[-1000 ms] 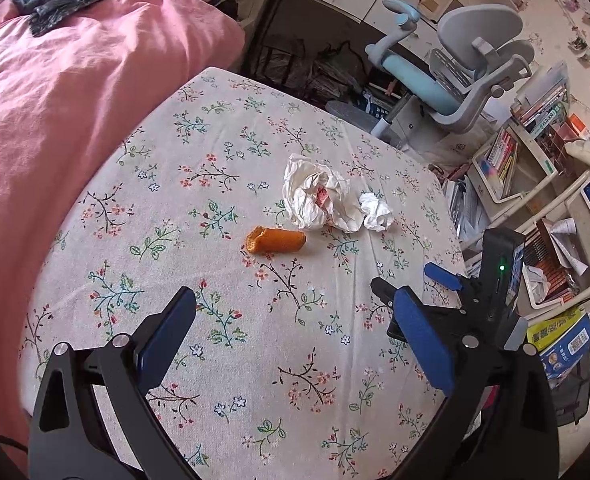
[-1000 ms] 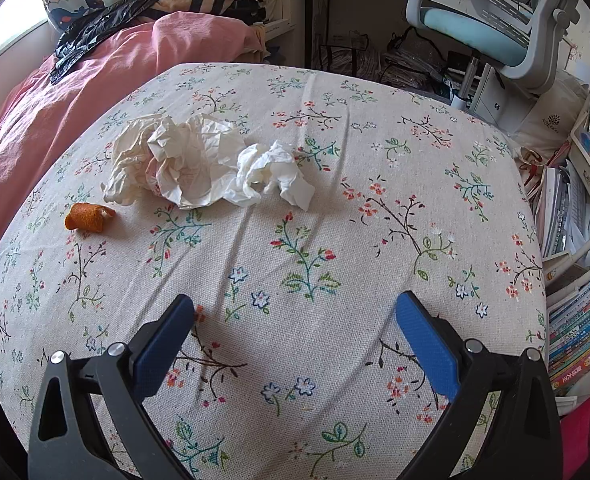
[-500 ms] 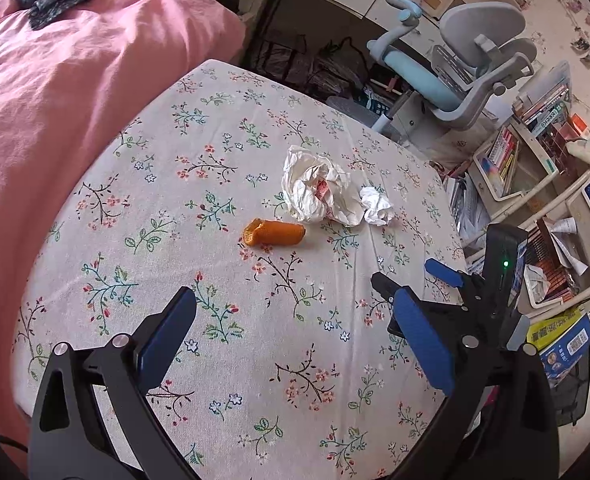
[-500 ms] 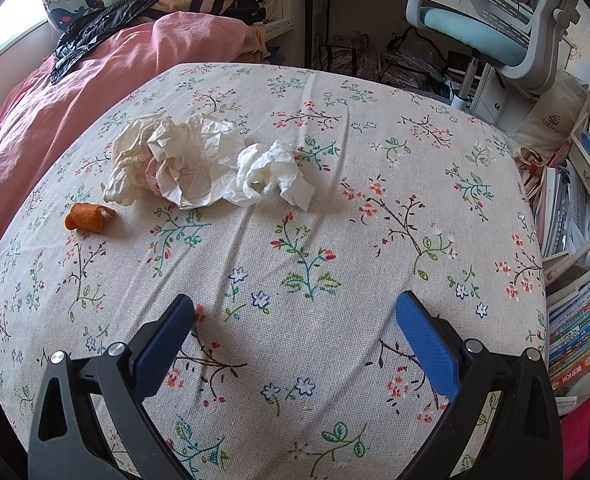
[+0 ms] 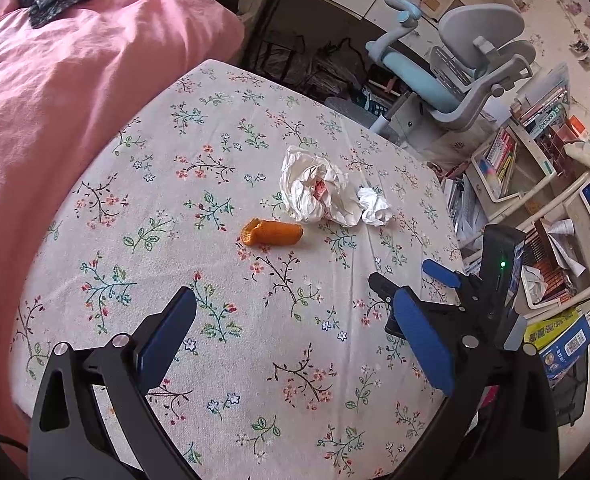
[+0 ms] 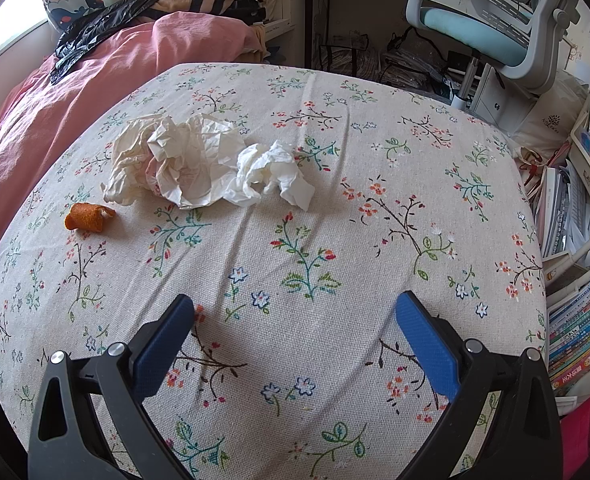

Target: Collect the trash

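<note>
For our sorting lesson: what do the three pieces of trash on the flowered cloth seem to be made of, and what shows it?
Large crumpled wad: thin cream paper, matt, with sharp creases; probably a wrapper. Small white wad: soft tissue, judging by its limp folds. Orange piece: likely citrus peel, curled, with a pitted, dull skin.

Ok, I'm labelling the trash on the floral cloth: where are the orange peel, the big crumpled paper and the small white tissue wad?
Curled orange peel [image 5: 273, 232], left wrist view, middle of its outer skin.
Big crumpled cream paper [image 6: 179, 164], right wrist view, central folds.
Small white tissue wad [image 5: 373, 206], left wrist view, its centre.
</note>
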Action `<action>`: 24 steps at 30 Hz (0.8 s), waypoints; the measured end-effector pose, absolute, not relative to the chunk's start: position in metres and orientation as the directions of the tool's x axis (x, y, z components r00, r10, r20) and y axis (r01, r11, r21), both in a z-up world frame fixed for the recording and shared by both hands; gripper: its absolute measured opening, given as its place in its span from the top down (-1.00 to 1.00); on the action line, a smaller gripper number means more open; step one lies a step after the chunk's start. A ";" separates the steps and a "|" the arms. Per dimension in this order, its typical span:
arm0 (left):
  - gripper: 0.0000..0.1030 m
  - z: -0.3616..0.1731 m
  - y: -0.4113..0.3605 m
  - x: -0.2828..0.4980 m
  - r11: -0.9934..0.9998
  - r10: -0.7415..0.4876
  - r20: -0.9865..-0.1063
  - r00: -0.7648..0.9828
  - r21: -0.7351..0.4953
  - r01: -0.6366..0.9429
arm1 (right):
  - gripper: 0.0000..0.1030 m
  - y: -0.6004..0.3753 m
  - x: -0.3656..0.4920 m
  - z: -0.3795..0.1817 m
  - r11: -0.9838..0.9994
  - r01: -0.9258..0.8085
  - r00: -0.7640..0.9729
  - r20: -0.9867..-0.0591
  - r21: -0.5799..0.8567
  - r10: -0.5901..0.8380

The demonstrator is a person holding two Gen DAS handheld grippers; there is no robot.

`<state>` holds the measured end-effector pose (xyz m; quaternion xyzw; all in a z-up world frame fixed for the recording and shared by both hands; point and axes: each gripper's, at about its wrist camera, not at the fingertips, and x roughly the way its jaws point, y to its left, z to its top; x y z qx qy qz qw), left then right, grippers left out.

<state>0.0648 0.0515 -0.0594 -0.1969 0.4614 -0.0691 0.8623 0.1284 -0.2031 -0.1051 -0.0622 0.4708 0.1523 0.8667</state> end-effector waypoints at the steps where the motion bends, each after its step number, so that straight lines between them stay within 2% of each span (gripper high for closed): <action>1: -0.85 -0.059 0.051 0.065 0.913 -0.301 -0.768 0.565 -0.403 -0.062 | -0.87 -0.203 0.128 -0.105 0.946 -0.323 0.510 -0.835 0.036 0.205; 24: -0.85 -0.056 0.045 0.063 0.927 -0.280 -0.768 0.576 -0.372 -0.046 | -0.87 -0.203 0.128 -0.105 0.946 -0.322 0.510 -0.835 0.036 0.205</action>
